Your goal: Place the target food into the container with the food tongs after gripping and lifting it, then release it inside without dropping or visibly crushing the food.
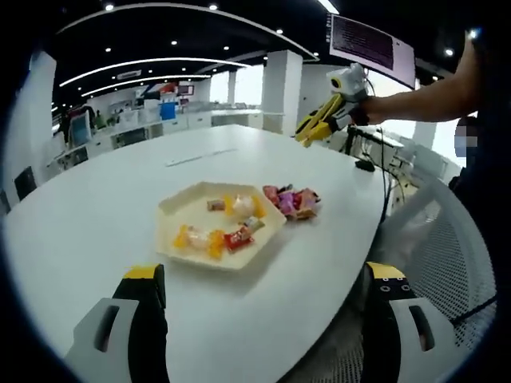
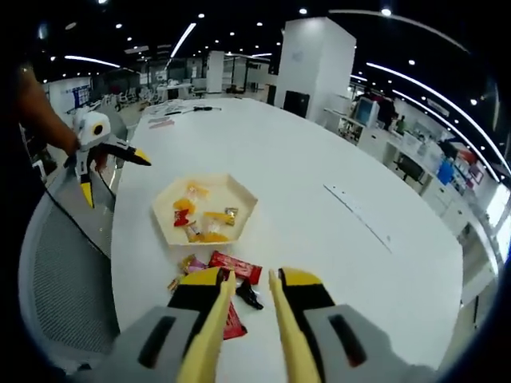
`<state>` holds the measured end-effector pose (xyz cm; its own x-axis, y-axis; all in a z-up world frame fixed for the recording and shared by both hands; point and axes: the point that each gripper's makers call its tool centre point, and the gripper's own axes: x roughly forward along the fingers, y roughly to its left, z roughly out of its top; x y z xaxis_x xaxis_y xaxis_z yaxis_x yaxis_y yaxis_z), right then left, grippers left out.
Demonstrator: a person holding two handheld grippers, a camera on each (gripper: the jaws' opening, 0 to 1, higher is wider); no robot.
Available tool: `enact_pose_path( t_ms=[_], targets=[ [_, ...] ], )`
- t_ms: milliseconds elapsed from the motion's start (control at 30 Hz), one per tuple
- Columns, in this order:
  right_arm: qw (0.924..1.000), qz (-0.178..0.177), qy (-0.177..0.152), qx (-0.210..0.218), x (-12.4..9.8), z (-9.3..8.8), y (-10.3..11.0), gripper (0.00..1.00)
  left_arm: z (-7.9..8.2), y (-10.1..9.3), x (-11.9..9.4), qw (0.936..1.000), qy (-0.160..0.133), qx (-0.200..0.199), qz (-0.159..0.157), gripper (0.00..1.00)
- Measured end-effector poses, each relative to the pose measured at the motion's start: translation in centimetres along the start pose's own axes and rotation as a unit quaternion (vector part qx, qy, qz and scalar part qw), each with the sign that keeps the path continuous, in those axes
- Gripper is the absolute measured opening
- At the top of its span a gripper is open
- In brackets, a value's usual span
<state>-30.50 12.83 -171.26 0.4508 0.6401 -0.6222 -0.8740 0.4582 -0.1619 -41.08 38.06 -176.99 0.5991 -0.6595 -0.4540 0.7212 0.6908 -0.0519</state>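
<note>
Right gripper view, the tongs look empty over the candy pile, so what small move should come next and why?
Probably lower the right tool onto the loose candy pile beside the tray. The yellow tongs it holds look empty and open, and they sit above those wrapped candies on the white table, so nothing is gripped yet.

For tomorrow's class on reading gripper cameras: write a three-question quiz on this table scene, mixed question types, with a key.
1. True or false: the hexagonal tray already holds wrapped snacks.
2. Which gripper holds yellow tongs? A left, B right.
3. Fill in: the loose snack pile lies ____ the tray, on the white table.

Key: 1 true; 2 B, the right gripper, the left gripper gaping open; 3 beside.
</note>
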Motion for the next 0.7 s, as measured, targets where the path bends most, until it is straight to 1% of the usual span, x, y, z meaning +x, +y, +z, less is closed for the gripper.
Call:
enact_pose_path(
  t_ms=[33,67,100,133,167,233,300,333,367,467,533,600,700],
  targets=[
    [1.0,0.001,0.0,-0.005,0.1,-0.2,-0.2,0.27,-0.4,0.4,0.1,0.9999,0.004,-0.004,0.009,1.0],
    [1.0,0.002,0.0,-0.007,0.2,-0.3,-0.3,0.27,-1.8,1.0,-0.2,0.9987,0.044,0.005,0.024,1.0],
    [1.0,0.006,-0.003,-0.007,0.3,-0.4,-0.3,0.27,-2.1,1.3,-0.3,0.9976,0.059,-0.001,0.036,1.0],
    [0.9999,0.008,-0.005,-0.008,0.4,-0.5,-0.4,0.27,-1.5,1.5,-0.4,0.998,0.045,0.007,0.044,1.0],
    [0.9998,0.013,-0.006,-0.015,0.7,-0.7,-0.4,0.27,-0.9,1.7,-0.5,0.9979,0.027,0.029,0.05,1.0],
    [0.9994,0.021,-0.004,-0.028,1.1,-1.1,-0.3,0.27,-0.4,1.7,-0.6,0.9961,0.015,0.068,0.054,1.0],
    [0.9993,0.022,-0.005,-0.029,1.5,-1.3,-0.6,0.27,-1.0,1.7,-0.7,0.9962,0.023,0.065,0.054,1.0],
    [0.9994,0.023,-0.009,-0.025,1.6,-1.4,-0.7,0.27,-1.4,2.0,-0.7,0.9959,0.033,0.062,0.057,1.0],
    [0.9994,0.023,-0.011,-0.022,1.8,-1.5,-0.8,0.27,-1.8,2.4,-0.8,0.9959,0.042,0.048,0.063,1.0],
    [0.9993,0.028,-0.013,-0.02,2.2,-2.0,-0.6,0.27,-1.6,2.2,-0.7,0.9966,0.039,0.045,0.057,1.0],
    [0.9992,0.031,-0.012,-0.022,2.5,-2.4,-0.5,0.27,-2.1,1.6,-0.4,0.9961,0.05,0.054,0.048,1.0],
    [0.9991,0.036,-0.009,-0.023,2.8,-2.9,-0.5,0.27,-1.8,1.7,-0.5,0.9963,0.044,0.055,0.049,1.0],
    [0.9988,0.042,-0.006,-0.024,3.3,-3.5,-0.2,0.27,-1.7,2.2,-0.7,0.9965,0.042,0.04,0.061,1.0]
  ],
)
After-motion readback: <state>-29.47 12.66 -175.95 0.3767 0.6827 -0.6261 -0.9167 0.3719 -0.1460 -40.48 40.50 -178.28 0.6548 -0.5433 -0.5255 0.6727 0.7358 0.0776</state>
